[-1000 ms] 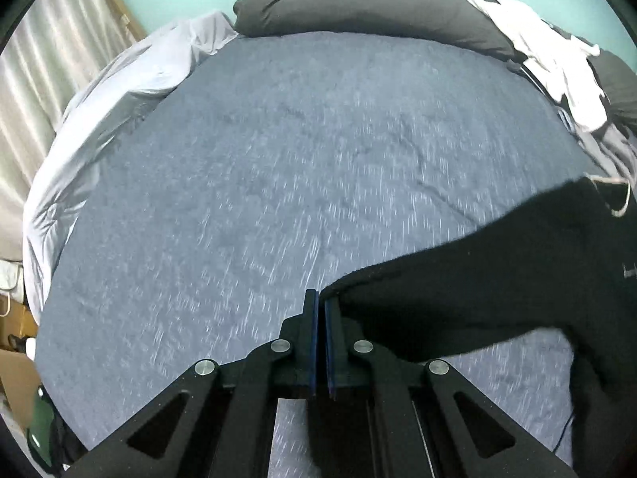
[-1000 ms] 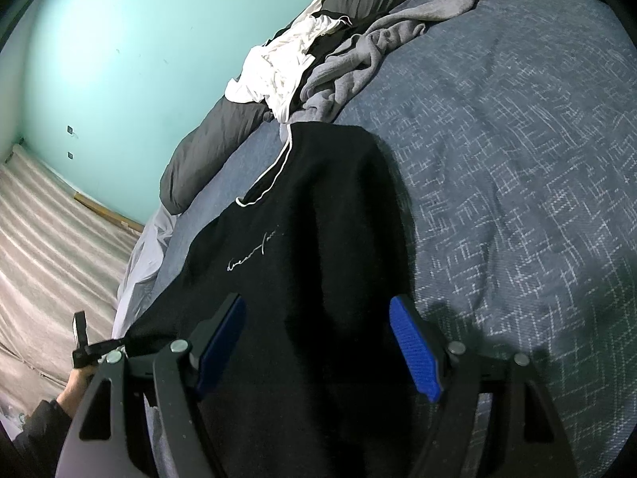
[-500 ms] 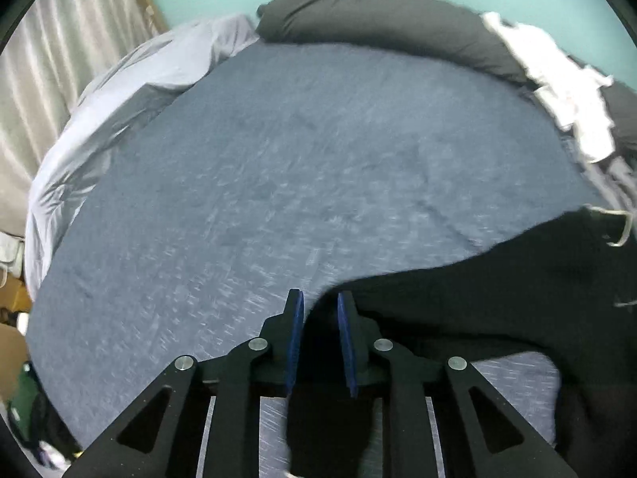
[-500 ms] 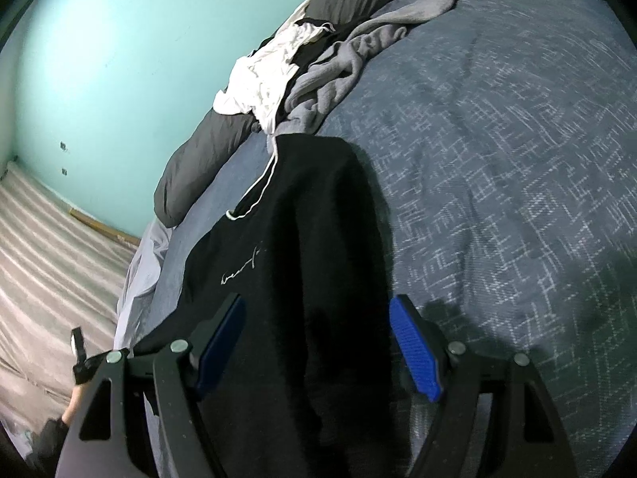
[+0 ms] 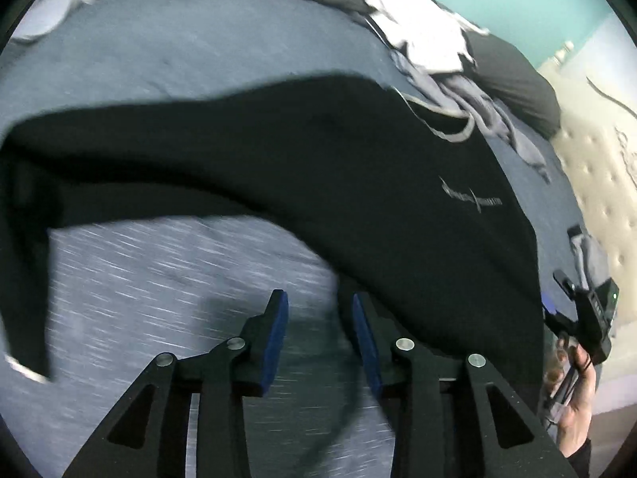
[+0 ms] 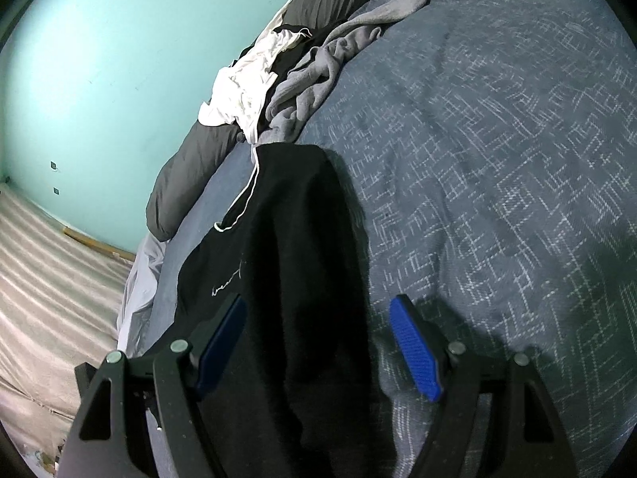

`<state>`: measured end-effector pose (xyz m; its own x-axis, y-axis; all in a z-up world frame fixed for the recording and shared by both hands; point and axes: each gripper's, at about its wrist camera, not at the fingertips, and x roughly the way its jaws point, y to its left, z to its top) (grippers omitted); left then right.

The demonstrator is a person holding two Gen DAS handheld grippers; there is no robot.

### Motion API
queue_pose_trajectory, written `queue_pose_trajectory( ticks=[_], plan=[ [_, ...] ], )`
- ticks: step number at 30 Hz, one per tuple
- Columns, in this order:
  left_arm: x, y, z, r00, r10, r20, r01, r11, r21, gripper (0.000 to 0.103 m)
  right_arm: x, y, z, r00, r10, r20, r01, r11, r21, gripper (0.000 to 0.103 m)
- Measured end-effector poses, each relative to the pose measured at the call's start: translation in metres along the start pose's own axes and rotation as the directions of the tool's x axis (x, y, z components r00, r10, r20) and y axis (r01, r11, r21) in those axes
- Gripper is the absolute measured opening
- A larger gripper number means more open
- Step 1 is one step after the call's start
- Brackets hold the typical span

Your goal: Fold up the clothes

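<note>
The black sweatshirt (image 5: 318, 151) lies flat on the blue bedspread (image 5: 159, 286), spread out so you can fold it. Its sleeve stretches toward nine o'clock in the left wrist view. Your left gripper (image 5: 320, 334) is opening, with only bedspread between its pads; the body of the garment lies just beyond, at one o'clock. Your right gripper (image 6: 318, 342) stands wide over the sweatshirt's edge, the cloth between its blue pads (image 6: 414, 354) but not pinched, probably ready for the next grasp. The unfolded clothes (image 6: 278, 79) wait at twelve o'clock, out of the way.
</note>
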<state>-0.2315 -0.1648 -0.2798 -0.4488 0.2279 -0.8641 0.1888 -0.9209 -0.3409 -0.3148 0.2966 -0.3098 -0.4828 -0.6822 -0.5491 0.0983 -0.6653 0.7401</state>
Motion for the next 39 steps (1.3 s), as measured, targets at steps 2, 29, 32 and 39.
queue_pose_trajectory(
  ticks=[2,29,32,39],
  plan=[
    [0.011,-0.01,-0.006,1.0,-0.027,-0.014,0.026,1.0,-0.015,0.038,0.0,0.0,0.0,1.0,0.003,-0.003,-0.003,1.0,0.001,0.076],
    [-0.059,0.014,-0.03,0.993,0.064,0.102,-0.058,0.997,-0.06,0.003,-0.01,0.008,0.003,0.999,0.043,-0.003,-0.043,0.999,0.003,0.076],
    [-0.07,0.033,-0.021,0.986,0.11,0.128,-0.099,0.991,-0.089,0.003,-0.009,0.009,0.002,0.999,0.044,-0.014,-0.044,0.999,-0.002,0.076],
    [-0.051,0.051,-0.022,0.979,0.182,0.089,-0.172,0.979,-0.109,0.003,0.0,0.014,-0.002,0.998,0.037,-0.052,-0.038,0.999,-0.017,0.076]
  ],
)
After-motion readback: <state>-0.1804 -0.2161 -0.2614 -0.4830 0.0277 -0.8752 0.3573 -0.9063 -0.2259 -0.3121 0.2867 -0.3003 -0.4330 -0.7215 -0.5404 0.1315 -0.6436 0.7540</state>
